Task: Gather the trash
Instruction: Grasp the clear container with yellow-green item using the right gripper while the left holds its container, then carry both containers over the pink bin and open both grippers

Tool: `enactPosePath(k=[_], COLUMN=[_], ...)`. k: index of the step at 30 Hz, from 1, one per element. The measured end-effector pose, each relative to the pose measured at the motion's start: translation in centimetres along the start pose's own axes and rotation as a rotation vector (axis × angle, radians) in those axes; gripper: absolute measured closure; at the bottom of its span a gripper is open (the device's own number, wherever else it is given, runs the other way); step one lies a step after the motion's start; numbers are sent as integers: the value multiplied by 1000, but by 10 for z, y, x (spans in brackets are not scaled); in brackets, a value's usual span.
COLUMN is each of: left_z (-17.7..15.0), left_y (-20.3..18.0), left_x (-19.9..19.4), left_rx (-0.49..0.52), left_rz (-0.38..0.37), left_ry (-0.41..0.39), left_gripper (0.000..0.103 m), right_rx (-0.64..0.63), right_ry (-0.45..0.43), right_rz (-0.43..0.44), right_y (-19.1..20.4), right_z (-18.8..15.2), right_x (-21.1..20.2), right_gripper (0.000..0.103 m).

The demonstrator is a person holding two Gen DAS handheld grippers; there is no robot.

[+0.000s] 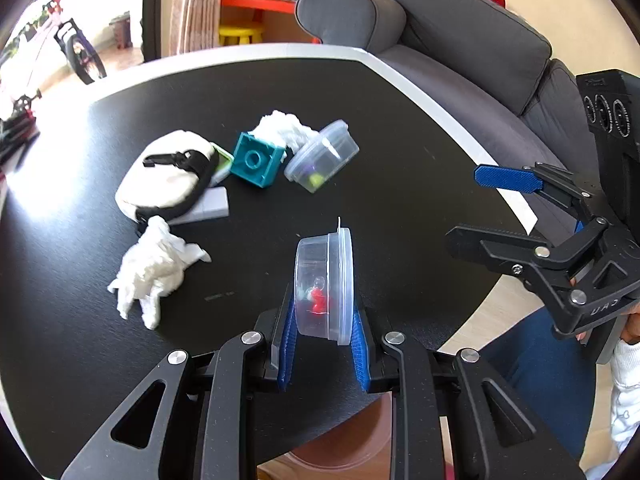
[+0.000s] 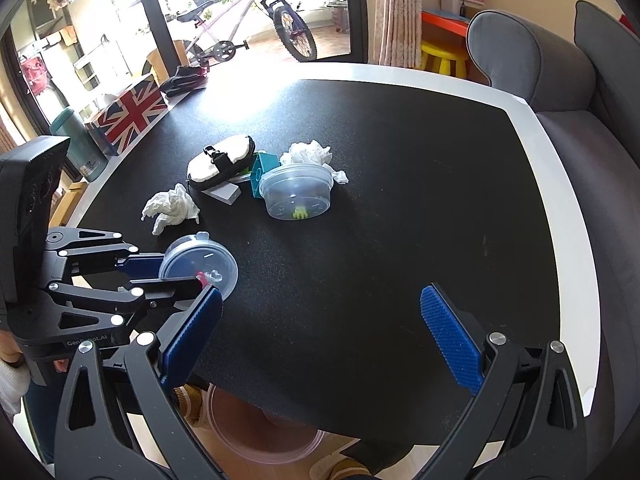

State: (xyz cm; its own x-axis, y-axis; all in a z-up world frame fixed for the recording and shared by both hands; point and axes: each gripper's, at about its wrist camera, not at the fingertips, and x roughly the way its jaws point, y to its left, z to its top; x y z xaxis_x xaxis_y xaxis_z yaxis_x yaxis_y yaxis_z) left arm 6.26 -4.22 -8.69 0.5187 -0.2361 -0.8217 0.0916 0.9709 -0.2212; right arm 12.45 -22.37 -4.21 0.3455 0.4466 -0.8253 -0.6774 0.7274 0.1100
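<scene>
The left gripper (image 1: pixel 324 336) is clamping a lidded tub (image 1: pixel 325 284) above the bench's (image 1: pixel 400 128) six-o'clock edge; the right gripper's (image 2: pixel 320 336) fingers are gaping empty. The slick tub is risking slipping; tissue (image 1: pixel 154 266) is lying at nine o'clock.

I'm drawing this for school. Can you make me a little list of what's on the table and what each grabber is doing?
left gripper: shut on a clear lidded tub, held on its side
right gripper: open, holding nothing
table: black top
tissues: one wad lying alone, one wad behind a second tub
other things: white pouch, teal block
</scene>
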Motion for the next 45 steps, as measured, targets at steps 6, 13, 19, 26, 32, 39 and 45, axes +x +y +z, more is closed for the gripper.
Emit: enactPosePath(k=[6,13,19,26,32,39,45], left_z=[6,12,18,23,21,20,18], left_y=[3,8,16,26,33,34,27], left_x=[-18,-32,-42,-45,-40,-42,-52], left_rx=[20,34,31,24,13,11,21], left_rz=[52,95,120,129,128,127,128], left_ry=[-48,-84,-111,-125,-120,-127,-144], left_gripper=[79,79,79,79,79,79,79], right_rx=[-12,-45,-76,-124,-127,-129,-130], right_ry=[1,-4,8,37,62,53,4], right_rz=[3,2,2,10,10,9,12], right_y=[3,11,16,22,21,23,25], right_z=[6,24,43,58,65,64,58], right_x=[3,13,31,60,77,73,47], right_gripper=[5,5,5,5,35,48,49])
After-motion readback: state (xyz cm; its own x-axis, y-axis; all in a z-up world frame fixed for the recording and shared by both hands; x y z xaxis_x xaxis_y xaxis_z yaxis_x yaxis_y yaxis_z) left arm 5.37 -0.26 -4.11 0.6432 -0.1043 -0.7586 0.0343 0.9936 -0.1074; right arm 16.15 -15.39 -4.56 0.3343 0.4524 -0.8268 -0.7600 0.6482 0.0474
